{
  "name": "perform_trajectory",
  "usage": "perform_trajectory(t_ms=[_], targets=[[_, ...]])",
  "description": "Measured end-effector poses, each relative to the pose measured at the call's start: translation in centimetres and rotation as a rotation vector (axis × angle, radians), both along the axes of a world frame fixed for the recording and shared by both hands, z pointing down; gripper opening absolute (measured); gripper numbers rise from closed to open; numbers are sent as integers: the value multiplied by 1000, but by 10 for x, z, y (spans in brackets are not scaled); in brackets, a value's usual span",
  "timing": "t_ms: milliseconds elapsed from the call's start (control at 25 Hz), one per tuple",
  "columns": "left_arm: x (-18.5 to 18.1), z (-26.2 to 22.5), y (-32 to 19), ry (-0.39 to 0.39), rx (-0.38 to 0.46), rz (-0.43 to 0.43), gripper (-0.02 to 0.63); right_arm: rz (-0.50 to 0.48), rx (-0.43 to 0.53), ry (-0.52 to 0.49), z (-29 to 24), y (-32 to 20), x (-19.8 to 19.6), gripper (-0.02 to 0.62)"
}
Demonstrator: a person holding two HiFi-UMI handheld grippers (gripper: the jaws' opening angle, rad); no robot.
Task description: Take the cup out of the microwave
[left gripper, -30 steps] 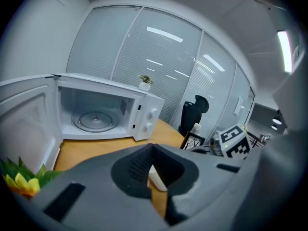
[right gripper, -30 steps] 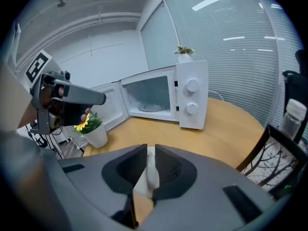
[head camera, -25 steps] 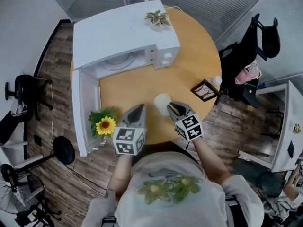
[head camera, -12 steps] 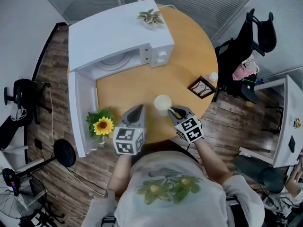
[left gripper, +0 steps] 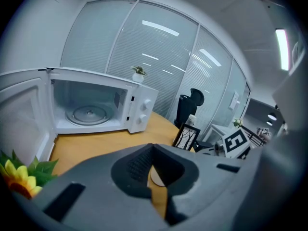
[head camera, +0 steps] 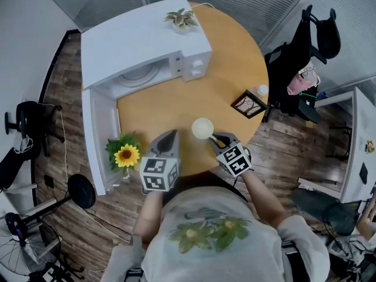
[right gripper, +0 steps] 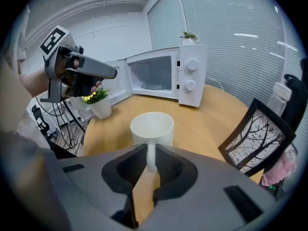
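A cream cup (head camera: pixel 202 128) stands upright low over the near part of the round wooden table (head camera: pixel 229 63). My right gripper (head camera: pixel 215 138) is shut on its handle, and the right gripper view shows the cup (right gripper: pixel 152 127) just past the jaws with the handle pinched between them. The jaws hide the cup's base, so whether it touches the table is unclear. My left gripper (head camera: pixel 170 136) hovers to the cup's left, shut and empty (left gripper: pixel 153 147). The white microwave (head camera: pixel 141 46) stands at the far left with its door (head camera: pixel 97 137) swung open; its cavity (left gripper: pixel 89 112) holds only the glass plate.
A potted sunflower (head camera: pixel 126 154) sits by the open door at the table's left edge. A framed picture (head camera: pixel 245 104) and a small bottle (head camera: pixel 260 90) stand at the right edge. A small plant (head camera: pixel 179 19) tops the microwave. Black chair (head camera: pixel 305 46) beyond.
The right gripper has carried the cup a little farther from the microwave, toward the table's near edge, and lower. The left gripper has hardly moved.
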State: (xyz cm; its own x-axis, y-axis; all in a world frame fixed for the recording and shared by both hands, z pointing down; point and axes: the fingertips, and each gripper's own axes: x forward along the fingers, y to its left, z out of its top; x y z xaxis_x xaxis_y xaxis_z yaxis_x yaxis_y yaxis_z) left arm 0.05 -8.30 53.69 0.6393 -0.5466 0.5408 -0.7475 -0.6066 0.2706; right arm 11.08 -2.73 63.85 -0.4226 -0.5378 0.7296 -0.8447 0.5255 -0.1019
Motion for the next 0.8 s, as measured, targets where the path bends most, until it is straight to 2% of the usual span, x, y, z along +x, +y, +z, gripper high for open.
perform_trajectory(t_ms=[320,480,600,800], targets=[[2,4,4,-2,-2,10,3,-26,-25,83,19,9,7,64],[1,6,7,-2,-3,14,3,-14,-26,77,19,10,5,64],[0,6,10,1,-2,20,3,-17,-61,46,19,13,2,64],[-6,7,13,-1,-2,19,3,-2,-87,46,19,17,1,93]])
